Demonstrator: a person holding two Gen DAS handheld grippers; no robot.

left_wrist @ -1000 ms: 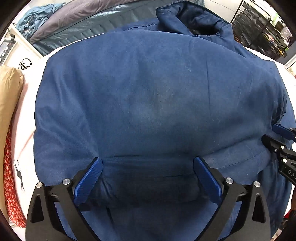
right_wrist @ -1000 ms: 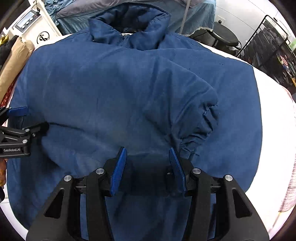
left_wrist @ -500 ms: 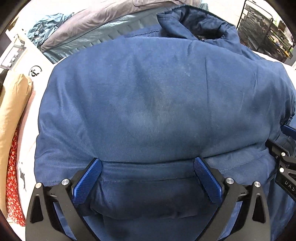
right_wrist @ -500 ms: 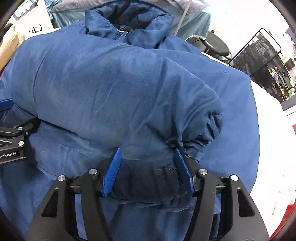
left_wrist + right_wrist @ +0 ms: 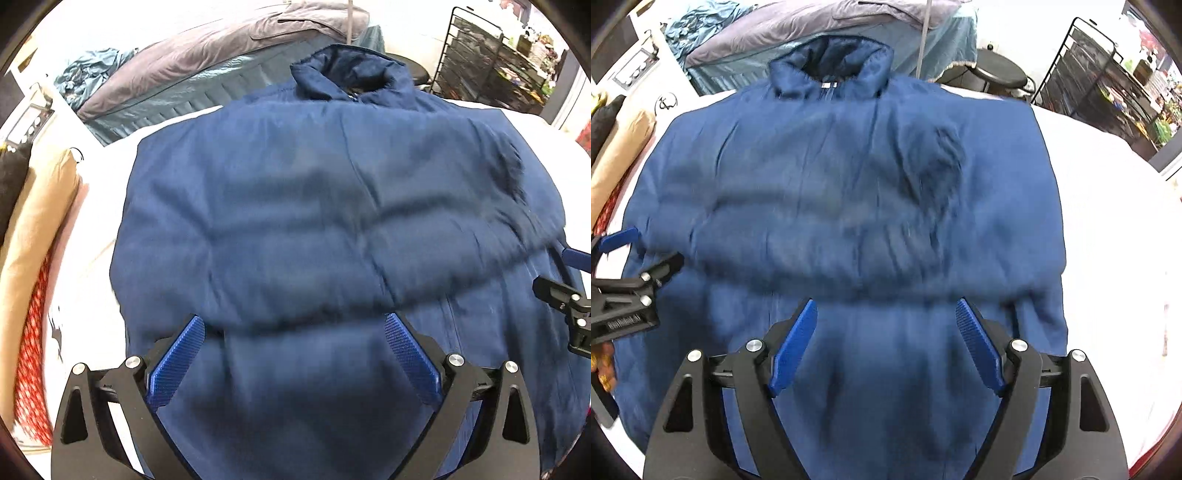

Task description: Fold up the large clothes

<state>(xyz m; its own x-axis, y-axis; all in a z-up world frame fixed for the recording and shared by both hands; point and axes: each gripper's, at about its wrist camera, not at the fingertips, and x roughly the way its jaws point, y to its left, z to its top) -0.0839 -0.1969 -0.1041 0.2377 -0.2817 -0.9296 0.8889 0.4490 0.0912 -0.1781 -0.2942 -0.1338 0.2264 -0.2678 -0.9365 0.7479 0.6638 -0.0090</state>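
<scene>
A large dark blue padded jacket (image 5: pixel 325 206) lies on a white table, collar at the far end, its sleeves folded across the body; it also shows in the right wrist view (image 5: pixel 849 192). My left gripper (image 5: pixel 295 354) is open above the jacket's near hem, left of centre, with fabric lying between the blue pads but not pinched. My right gripper (image 5: pixel 886 343) is open above the hem further right, jaws wide apart. Each gripper shows at the edge of the other's view: the right gripper (image 5: pixel 565 302) and the left gripper (image 5: pixel 631 273).
Tan and red patterned folded clothes (image 5: pixel 33 258) lie at the table's left edge. A grey and teal quilted pile (image 5: pixel 229 62) sits beyond the collar. A black wire rack (image 5: pixel 1108 81) and a black stool (image 5: pixel 997 74) stand at the back right. Bare white tabletop (image 5: pixel 1115 229) lies right of the jacket.
Both grippers have pulled back and up from the jacket's lower edge. The right gripper's jaws, half closed around a fold of fabric, have opened wide. The jacket has settled flat.
</scene>
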